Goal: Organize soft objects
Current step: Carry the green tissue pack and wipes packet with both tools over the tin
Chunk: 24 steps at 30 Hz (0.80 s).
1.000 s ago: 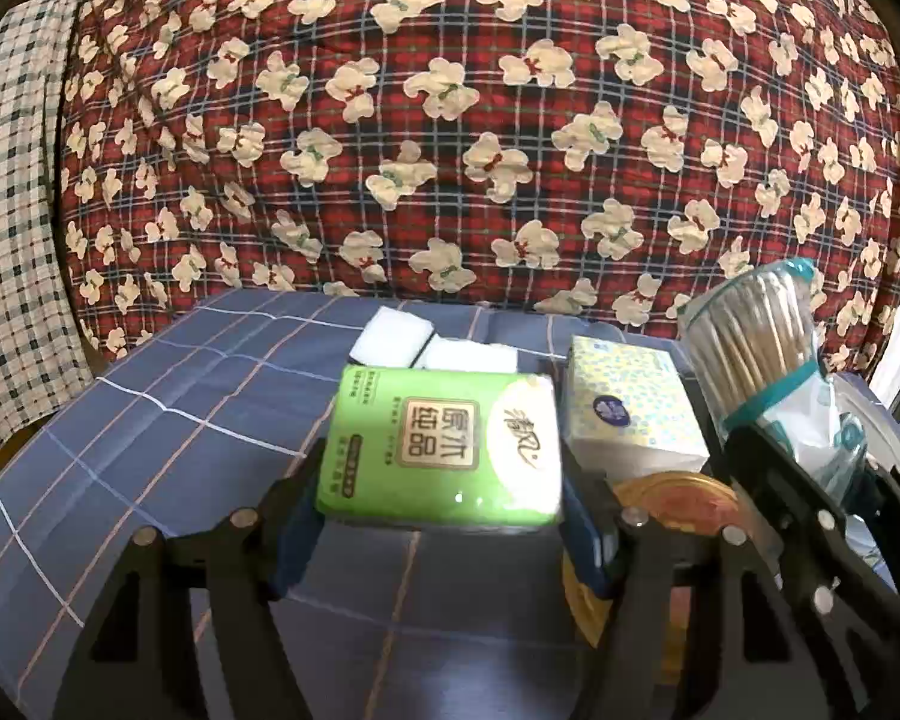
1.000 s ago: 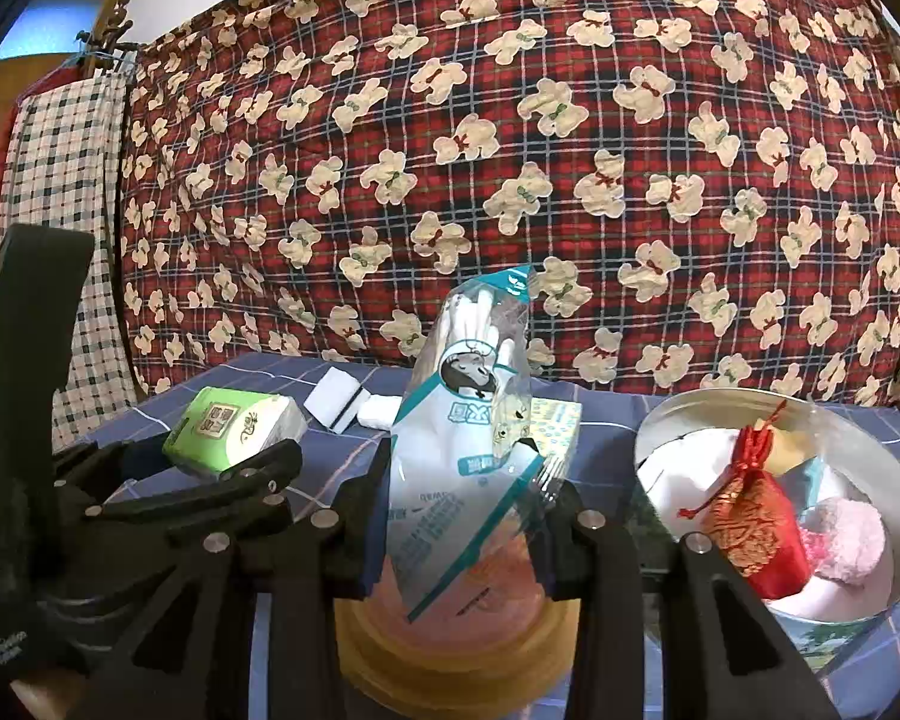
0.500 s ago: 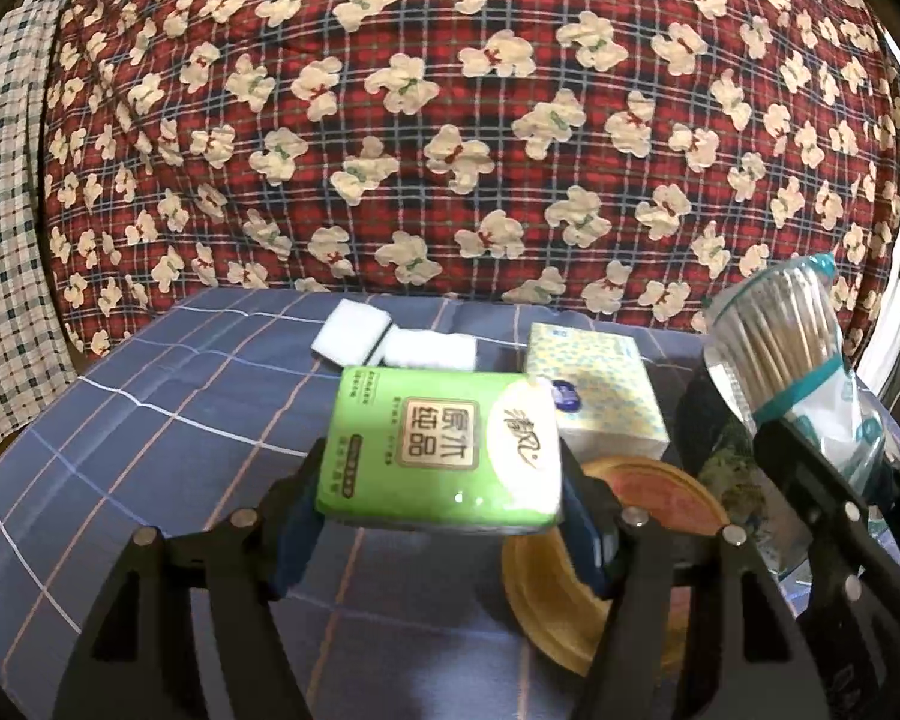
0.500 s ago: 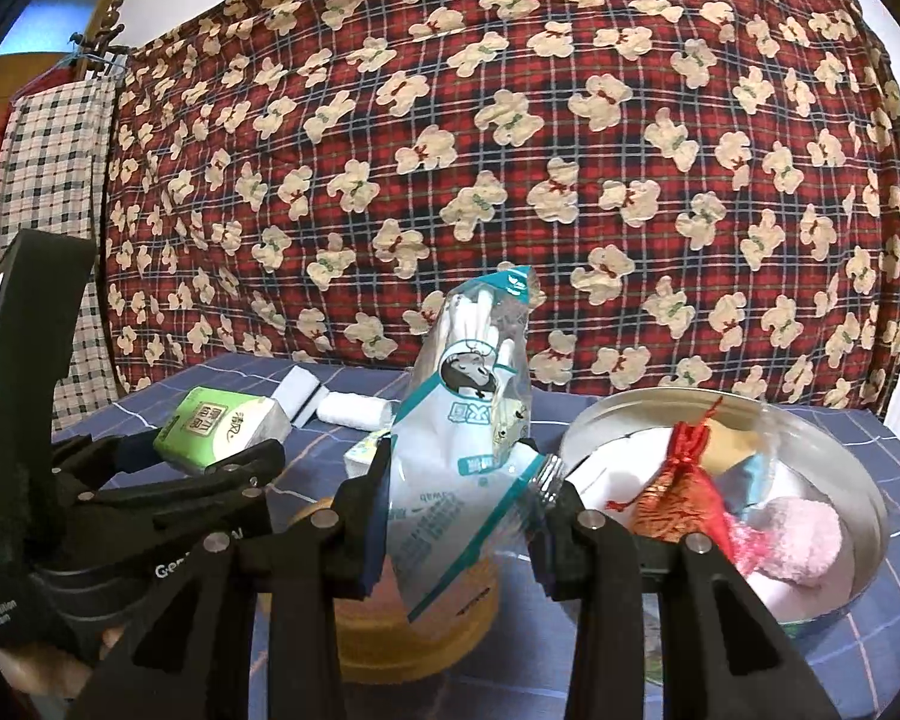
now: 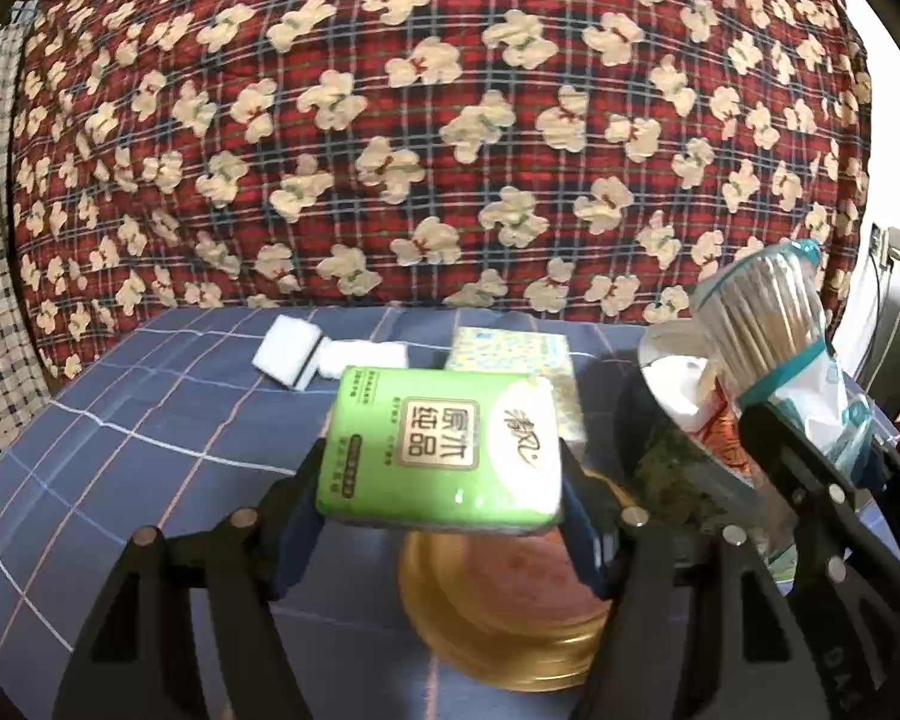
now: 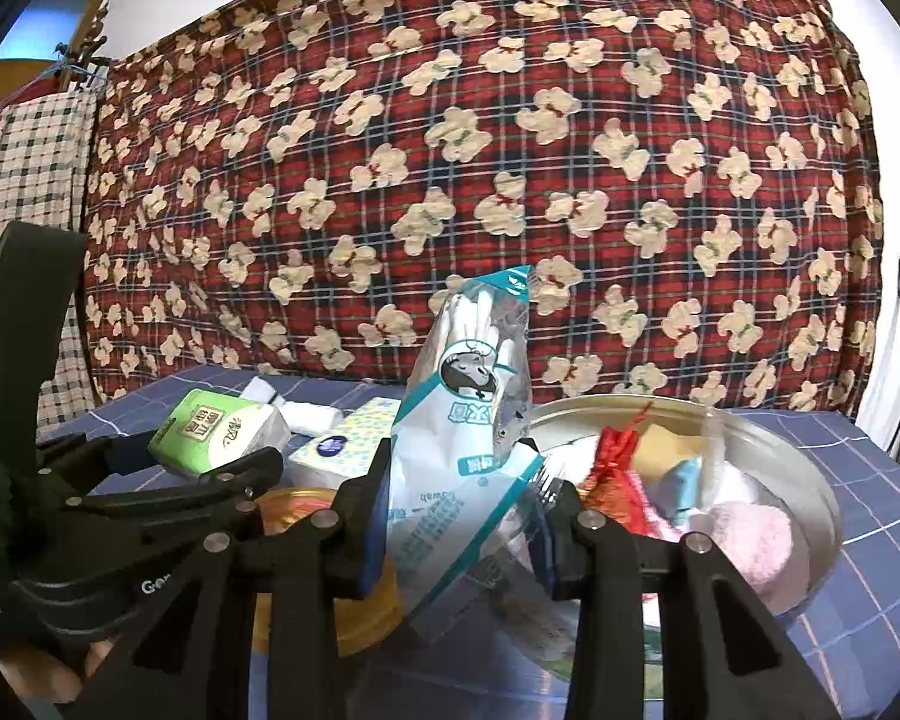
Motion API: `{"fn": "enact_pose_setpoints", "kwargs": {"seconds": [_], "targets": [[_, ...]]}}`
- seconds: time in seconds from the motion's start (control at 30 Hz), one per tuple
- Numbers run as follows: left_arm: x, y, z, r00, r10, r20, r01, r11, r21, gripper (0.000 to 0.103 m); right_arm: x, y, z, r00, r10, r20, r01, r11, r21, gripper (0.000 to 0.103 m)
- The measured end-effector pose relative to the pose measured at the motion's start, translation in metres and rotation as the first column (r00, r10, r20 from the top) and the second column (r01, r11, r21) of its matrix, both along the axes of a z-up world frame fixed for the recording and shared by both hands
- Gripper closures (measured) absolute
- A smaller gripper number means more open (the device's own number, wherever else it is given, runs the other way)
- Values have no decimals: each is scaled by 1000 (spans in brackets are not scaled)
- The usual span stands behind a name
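My left gripper (image 5: pixel 441 480) is shut on a green tissue pack (image 5: pixel 444 450) and holds it above the gold tin lid (image 5: pixel 504 618). My right gripper (image 6: pixel 465 498) is shut on a clear bag of cotton swabs (image 6: pixel 474 420), held upright at the left rim of the round metal tin (image 6: pixel 810 480). The tin holds a red pouch (image 6: pixel 615 468), a pink soft ball (image 6: pixel 750 540) and other soft items. The swab bag (image 5: pixel 774 336) and the tin (image 5: pixel 672 438) show at the right of the left wrist view; the tissue pack (image 6: pixel 219 426) shows at the left of the right wrist view.
A yellow-blue tissue pack (image 5: pixel 522 354) and white sponges (image 5: pixel 288 354) lie on the blue checked tablecloth (image 5: pixel 120 420) behind the lid. A red plaid blanket with bears (image 5: pixel 450 120) hangs behind the table. A checked cloth (image 6: pixel 30 180) hangs at the left.
Both grippers have moved right and up with their loads. The tin has come closer to the swab bag, and the gold lid now lies under the green pack.
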State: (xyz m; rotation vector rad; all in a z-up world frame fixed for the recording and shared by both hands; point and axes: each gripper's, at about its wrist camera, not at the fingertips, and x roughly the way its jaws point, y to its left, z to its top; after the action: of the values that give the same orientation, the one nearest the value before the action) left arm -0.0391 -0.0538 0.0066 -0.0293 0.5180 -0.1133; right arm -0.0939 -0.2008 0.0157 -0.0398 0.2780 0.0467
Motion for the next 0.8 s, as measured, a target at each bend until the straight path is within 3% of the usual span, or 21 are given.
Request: {"fn": "enact_pose_setpoints", "kwargs": {"seconds": [0.8], "targets": [[-5, -88, 18, 985, -170, 38, 168, 985, 37, 35, -15, -78, 7, 989, -140, 54, 139, 990, 22, 62]]}}
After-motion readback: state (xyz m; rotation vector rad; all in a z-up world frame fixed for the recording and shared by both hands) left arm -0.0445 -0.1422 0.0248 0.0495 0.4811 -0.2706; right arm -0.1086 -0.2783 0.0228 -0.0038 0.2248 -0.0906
